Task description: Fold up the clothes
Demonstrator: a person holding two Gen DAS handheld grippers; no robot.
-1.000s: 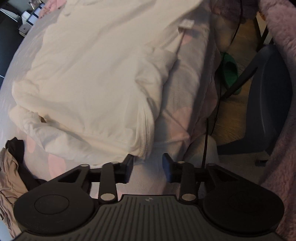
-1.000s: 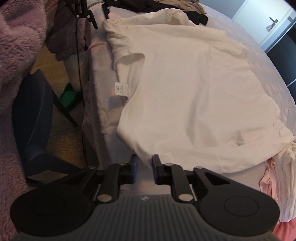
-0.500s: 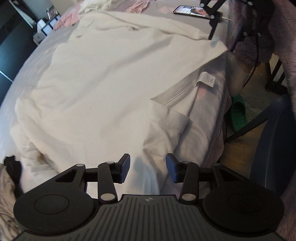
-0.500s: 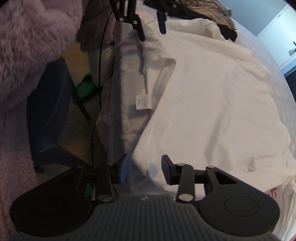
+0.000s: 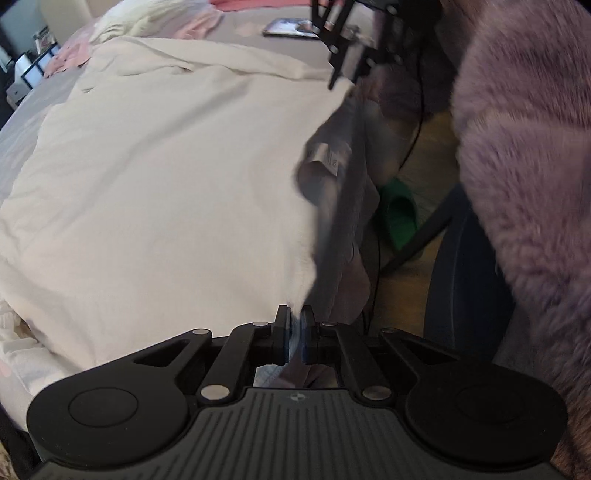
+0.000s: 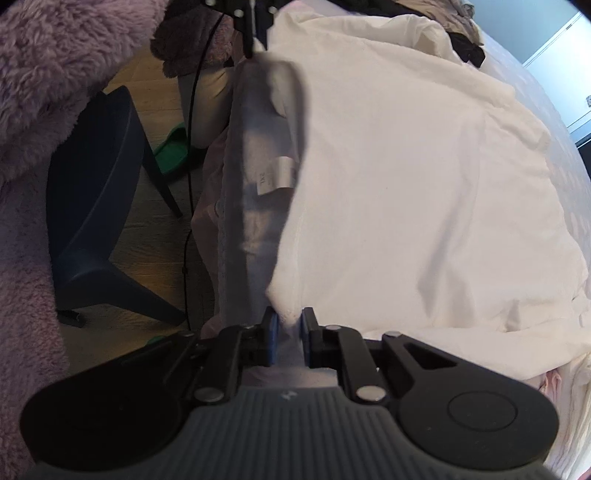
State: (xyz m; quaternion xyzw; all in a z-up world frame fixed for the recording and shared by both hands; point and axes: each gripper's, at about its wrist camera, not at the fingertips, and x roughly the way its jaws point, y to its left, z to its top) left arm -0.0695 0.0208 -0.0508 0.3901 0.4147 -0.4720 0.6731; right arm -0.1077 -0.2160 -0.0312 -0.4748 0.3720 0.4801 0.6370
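Left wrist: both tongs (image 5: 294, 334) (image 6: 289, 341) pinch white shirt (image 5: 166, 184) (image 6: 406, 184) hem; tag (image 6: 275, 181) blurred.

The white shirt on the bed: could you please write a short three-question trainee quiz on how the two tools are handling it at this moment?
1. True or false: the left tool is shut on the edge of the white shirt.
2. What does the right tool grip? A) the phone B) the white shirt C) the blue chair
3. Fill in: the white size label hangs at the shirt's ____.

Key: 1 true; 2 B; 3 neckline. The phone lies untouched at the bed's far end and the blue chair stands on the floor.
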